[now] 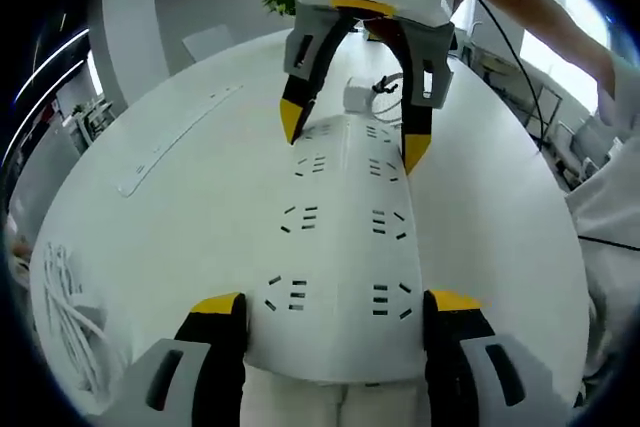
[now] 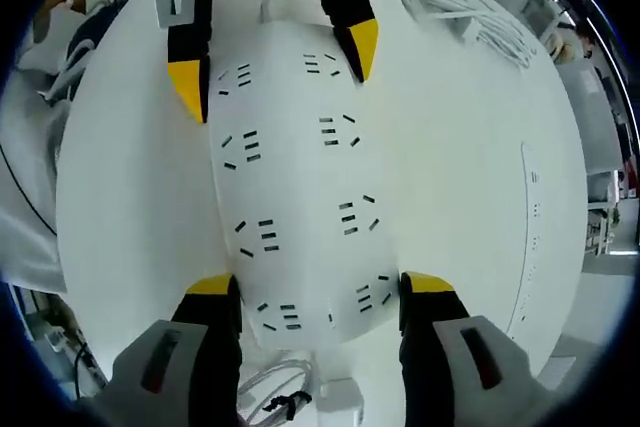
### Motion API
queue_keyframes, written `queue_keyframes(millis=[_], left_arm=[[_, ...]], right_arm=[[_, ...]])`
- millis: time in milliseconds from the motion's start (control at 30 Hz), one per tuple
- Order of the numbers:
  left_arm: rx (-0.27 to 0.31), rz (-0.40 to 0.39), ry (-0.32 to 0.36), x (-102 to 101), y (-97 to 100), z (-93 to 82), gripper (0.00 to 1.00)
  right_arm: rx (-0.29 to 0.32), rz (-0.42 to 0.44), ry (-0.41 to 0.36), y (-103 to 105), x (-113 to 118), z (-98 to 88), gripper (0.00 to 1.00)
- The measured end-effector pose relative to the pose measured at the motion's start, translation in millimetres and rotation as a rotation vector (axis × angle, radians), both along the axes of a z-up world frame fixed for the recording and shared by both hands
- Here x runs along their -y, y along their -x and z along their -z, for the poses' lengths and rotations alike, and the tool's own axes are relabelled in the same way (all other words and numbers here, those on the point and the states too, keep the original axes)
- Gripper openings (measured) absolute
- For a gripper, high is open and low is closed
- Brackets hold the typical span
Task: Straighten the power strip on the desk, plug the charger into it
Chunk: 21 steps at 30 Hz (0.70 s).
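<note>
Yellow-tipped jaws of the left claw [image 1: 335,302] stood spread at either side of the near end of the power strip [image 1: 345,237], one jaw by each long edge; I could not tell whether the tips pressed the casing or merely flanked it. Ahead of that claw the strip ran away across the white desk [image 1: 200,217], its two rows of sockets facing up. At the strip's far end the right claw [image 1: 350,137] came in from the opposite side, its jaws likewise parted and straddling the strip.

From the right gripper view the same held: the right claw [image 2: 320,285] sat spread around its end of the power strip [image 2: 300,177], tips alongside both edges, contact not clear. The left claw [image 2: 275,62] faced it from the far end, also wide. Just below the right claw's jaws lay a white charger [image 2: 340,392] with a bundled cable [image 2: 275,392] beside it, close to the strip's end on the desk [image 2: 450,167].

Off to the left of the left claw a coil of white cord [image 1: 65,307] rested near the desk edge, and a long flat white bar [image 1: 175,142] lay well apart from the strip. Behind the right claw a person in a white sleeve [image 1: 610,197] stood.
</note>
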<state>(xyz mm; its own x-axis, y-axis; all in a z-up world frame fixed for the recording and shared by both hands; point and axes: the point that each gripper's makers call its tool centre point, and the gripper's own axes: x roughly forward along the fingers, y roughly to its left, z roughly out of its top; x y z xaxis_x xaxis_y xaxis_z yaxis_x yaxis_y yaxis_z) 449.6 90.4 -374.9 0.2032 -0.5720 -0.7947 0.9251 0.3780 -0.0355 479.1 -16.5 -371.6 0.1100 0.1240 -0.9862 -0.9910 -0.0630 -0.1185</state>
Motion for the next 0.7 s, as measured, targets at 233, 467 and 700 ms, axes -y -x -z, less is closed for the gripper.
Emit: queue_keyframes(millis=[233,467,700], left_arm=[[0.006,0.028,0.009,-0.3,1.3,0.3,0.73],[0.003,0.044,0.006,-0.8,1.8,0.4,0.73],[0.004,0.049,0.010,-0.4,1.8,0.4,0.73]], right_arm=[[0.000,0.019,-0.009,3.6,0.3,0.3,0.63],[0.001,0.038,-0.001,6.0,0.8,0.6,0.63],[0.001,0.045,-0.012,6.2,1.5,0.4,0.63]])
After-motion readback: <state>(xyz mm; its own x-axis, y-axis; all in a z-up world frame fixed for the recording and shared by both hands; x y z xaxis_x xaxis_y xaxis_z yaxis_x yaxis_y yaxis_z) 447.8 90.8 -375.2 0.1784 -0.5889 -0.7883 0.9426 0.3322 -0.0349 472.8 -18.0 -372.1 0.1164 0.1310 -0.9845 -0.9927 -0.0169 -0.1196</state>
